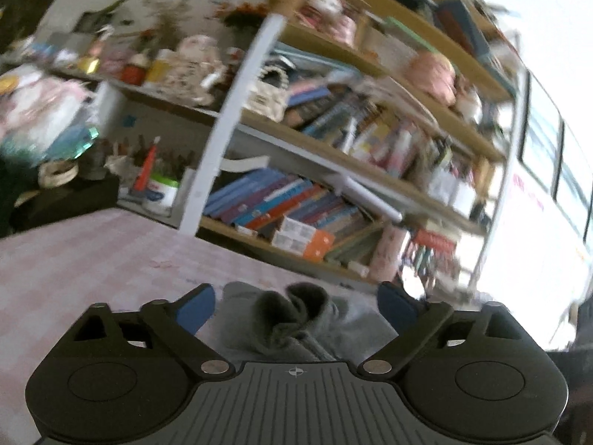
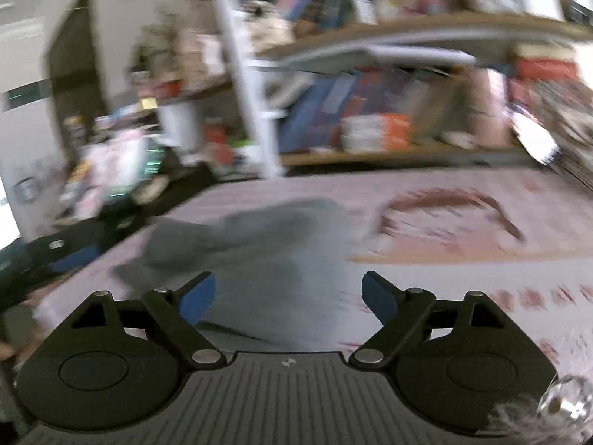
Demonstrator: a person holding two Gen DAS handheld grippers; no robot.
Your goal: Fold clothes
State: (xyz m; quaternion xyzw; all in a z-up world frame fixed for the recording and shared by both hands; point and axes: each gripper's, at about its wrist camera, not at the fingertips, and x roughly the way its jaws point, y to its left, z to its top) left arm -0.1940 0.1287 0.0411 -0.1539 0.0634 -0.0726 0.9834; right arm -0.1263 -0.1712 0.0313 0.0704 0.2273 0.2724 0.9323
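Left to right. At the far left of the right wrist view, the left gripper [image 2: 70,259] is seen low beside the bed edge; one blue pad is visible there, the rest lost in blur.

Next, the grey garment [image 2: 259,244] is spread on the pink checked bedspread [image 2: 463,289], approx. centre of that view, w/ one lobe reaching up and left, prob. a sleeve. In the left wrist view the same garment [image 1: 292,319] is bunched into a ridge just ahead of the palm, between the two blue pads [image 1: 196,311] but not pressed by them. Left tongs: released, jaws wide. Right gripper [image 2: 289,296]: also released, jaws wide; cloth lies under and between the pads, nothing pinched.

Handling, as judged: soft, thick, fleecy fabric, light, limp, not fragile, not slippery. It will sag and fold on itself when lifted, so two holds are needed, wide apart. Best taken at an edge or seam, e.g. sleeve end or hem, where layers can be pinched together. The bunched ridge is to be avoided as a hold, since extra layers would be dragged along.

Count: 1 garment, 2 grippers, 1 bedspread. Behind the bed, a bookshelf [image 1: 333,155] w/ several shelves is seen; books too blurred to be counted.
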